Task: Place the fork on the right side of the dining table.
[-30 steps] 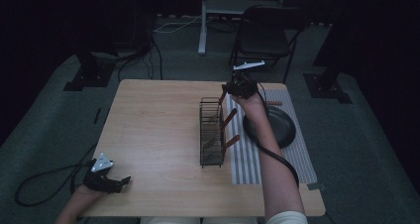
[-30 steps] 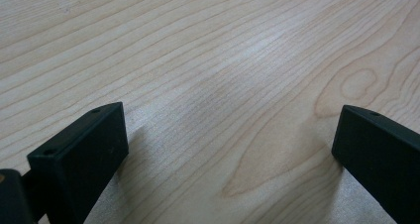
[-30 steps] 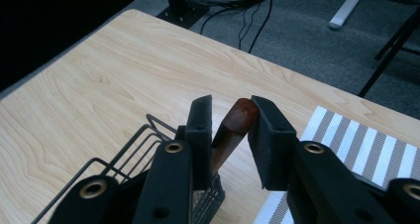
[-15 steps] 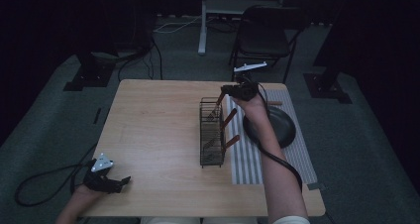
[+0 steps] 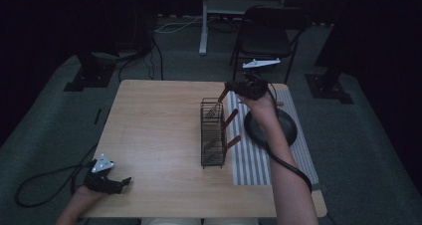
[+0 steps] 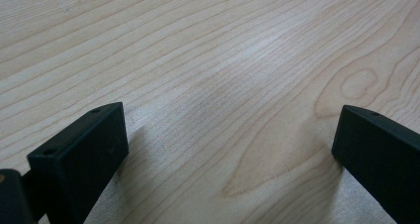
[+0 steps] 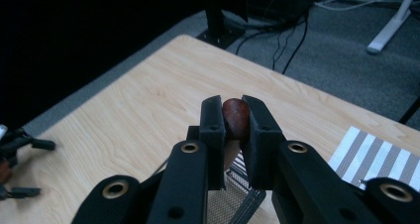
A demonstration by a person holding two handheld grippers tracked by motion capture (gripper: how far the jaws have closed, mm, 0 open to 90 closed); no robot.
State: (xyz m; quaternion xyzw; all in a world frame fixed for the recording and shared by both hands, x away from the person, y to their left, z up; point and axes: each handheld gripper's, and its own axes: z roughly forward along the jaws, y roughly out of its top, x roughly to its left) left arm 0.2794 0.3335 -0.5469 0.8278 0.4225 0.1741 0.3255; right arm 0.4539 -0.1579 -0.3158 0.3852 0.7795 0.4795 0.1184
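While the high view sets out the whole table for us, the detail of each grip comes from the gripper views. From above we see our right gripper held over the far end of a black wire rack, with a wooden-handled utensil slanting up out of the rack to its jaws; two more wooden handles stick out of the rack's right side, nearer us. The rack stands just beside a striped mat bearing a dark round pan.

Our right gripper view adds what the overhead picture cannot resolve: the two black jaws are closed narrowly on the reddish-brown handle end, with the rack's mesh directly below.

At the table's near-left corner our left gripper rests low. Its own view shows the jaws spread wide, with bare wood grain between them.
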